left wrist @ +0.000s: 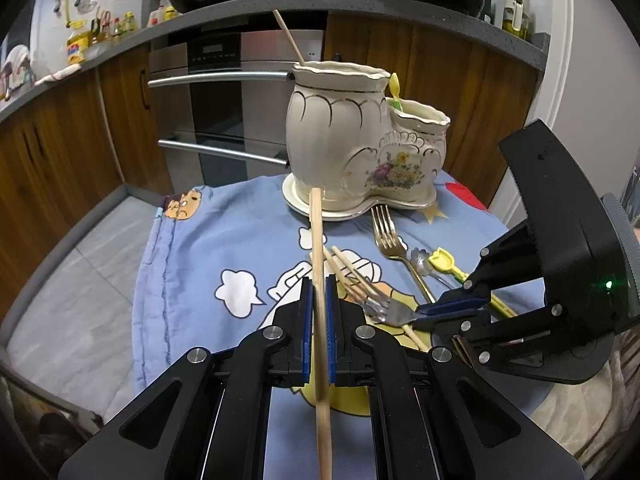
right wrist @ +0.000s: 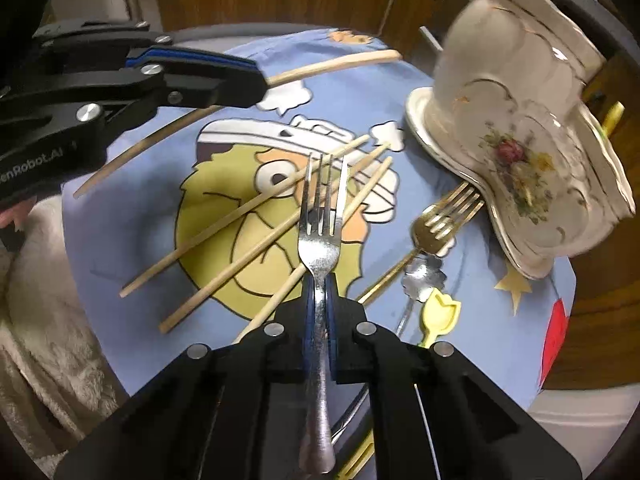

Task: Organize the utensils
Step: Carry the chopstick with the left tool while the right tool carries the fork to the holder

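Left tool is clamped on a wooden chopstick, raised above the cloth-covered surface. Three loose chopsticks lie crossed beneath the silver fork, which the right tool grips by its handle. A gold fork, its tines partly hidden, lies against the ceramic holder; a yellow utensil lies near, its handle cut off.
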`<state>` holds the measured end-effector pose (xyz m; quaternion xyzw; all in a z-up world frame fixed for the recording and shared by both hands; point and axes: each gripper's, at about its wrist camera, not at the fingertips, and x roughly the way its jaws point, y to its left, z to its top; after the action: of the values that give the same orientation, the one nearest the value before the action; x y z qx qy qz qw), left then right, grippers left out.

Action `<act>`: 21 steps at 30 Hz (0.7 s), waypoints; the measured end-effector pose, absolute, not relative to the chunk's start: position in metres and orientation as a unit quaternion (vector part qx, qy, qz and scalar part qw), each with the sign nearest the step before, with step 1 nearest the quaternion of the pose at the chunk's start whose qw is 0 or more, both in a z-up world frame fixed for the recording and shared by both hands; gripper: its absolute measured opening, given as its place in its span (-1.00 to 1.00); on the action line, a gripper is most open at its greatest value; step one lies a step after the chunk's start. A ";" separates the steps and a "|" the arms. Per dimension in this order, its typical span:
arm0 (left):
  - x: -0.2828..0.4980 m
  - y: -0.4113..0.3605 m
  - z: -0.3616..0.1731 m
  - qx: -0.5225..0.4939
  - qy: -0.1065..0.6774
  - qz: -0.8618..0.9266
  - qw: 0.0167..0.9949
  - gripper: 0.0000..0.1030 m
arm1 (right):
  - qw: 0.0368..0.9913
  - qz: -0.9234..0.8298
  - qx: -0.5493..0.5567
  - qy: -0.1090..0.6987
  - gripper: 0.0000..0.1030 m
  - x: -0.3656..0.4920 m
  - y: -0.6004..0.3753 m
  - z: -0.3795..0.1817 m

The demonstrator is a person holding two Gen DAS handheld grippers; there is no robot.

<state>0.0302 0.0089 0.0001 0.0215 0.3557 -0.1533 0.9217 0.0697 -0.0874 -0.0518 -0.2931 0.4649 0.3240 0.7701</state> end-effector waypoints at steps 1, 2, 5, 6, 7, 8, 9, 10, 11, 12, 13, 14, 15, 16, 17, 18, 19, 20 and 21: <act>0.030 0.010 0.001 0.020 0.353 -0.154 0.923 -0.87 | 0.780 0.329 -0.274 0.456 -0.90 0.068 -0.093 -0.049; 0.029 0.011 0.002 0.018 0.349 -0.155 0.924 -0.87 | 0.788 0.329 -0.261 0.451 -0.90 0.068 -0.098 -0.047; 0.029 0.012 0.007 0.013 0.337 -0.159 0.928 -0.87 | 0.821 0.339 -0.205 0.411 -0.90 0.060 -0.119 -0.031; 0.029 0.012 0.008 0.012 0.334 -0.160 0.929 -0.87 | 0.834 0.341 -0.184 0.394 -0.90 0.057 -0.129 -0.025; 0.029 0.012 0.009 0.011 0.332 -0.160 0.930 -0.87 | 0.843 0.346 -0.165 0.376 -0.90 0.054 -0.137 -0.020; 0.029 0.012 0.010 0.009 0.329 -0.161 0.931 -0.87 | 0.853 0.348 -0.150 0.359 -0.90 0.049 -0.146 -0.015; 0.029 0.011 0.011 0.006 0.323 -0.163 0.932 -0.87 | 0.860 0.350 -0.137 0.346 -0.90 0.047 -0.152 -0.011; 0.029 0.011 0.012 0.004 0.318 -0.166 0.934 -0.87 | 0.870 0.352 -0.115 0.327 -0.90 0.041 -0.163 -0.004; 0.029 0.011 0.014 0.002 0.313 -0.168 0.935 -0.87 | 0.878 0.352 -0.098 0.309 -0.90 0.038 -0.172 0.001; 0.029 0.010 0.015 0.001 0.308 -0.171 0.936 -0.87 | 0.887 0.350 -0.081 0.290 -0.90 0.036 -0.179 0.005; 0.029 0.008 0.016 0.001 0.304 -0.172 0.937 -0.87 | 0.895 0.346 -0.072 0.274 -0.90 0.036 -0.184 0.009; 0.029 0.006 0.018 0.003 0.300 -0.172 0.938 -0.87 | 0.903 0.340 -0.061 0.255 -0.90 0.034 -0.189 0.012; 0.029 0.004 0.019 0.004 0.297 -0.174 0.939 -0.87 | 0.909 0.336 -0.049 0.241 -0.90 0.034 -0.194 0.015; 0.029 0.002 0.020 0.003 0.293 -0.176 0.940 -0.87 | 0.913 0.333 -0.039 0.231 -0.90 0.034 -0.196 0.016; 0.029 -0.001 0.021 0.003 0.289 -0.177 0.941 -0.87 | 0.917 0.330 -0.030 0.220 -0.90 0.035 -0.198 0.017; 0.030 -0.002 0.022 0.004 0.286 -0.178 0.942 -0.87 | 0.921 0.326 -0.026 0.213 -0.90 0.033 -0.198 0.019; 0.029 -0.003 0.022 0.004 0.283 -0.179 0.942 -0.87 | 0.926 0.318 -0.026 0.200 -0.90 0.033 -0.202 0.023; 0.030 -0.005 0.023 0.003 0.280 -0.180 0.943 -0.87 | 0.931 0.312 -0.027 0.190 -0.90 0.034 -0.204 0.027; 0.031 -0.005 0.023 0.002 0.279 -0.180 0.943 -0.87 | 0.933 0.308 -0.025 0.182 -0.90 0.036 -0.204 0.030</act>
<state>0.0305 -0.0052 0.0231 0.0024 0.2795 -0.1803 0.9431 0.0360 -0.2037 0.0296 -0.0253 0.1822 0.3079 0.9335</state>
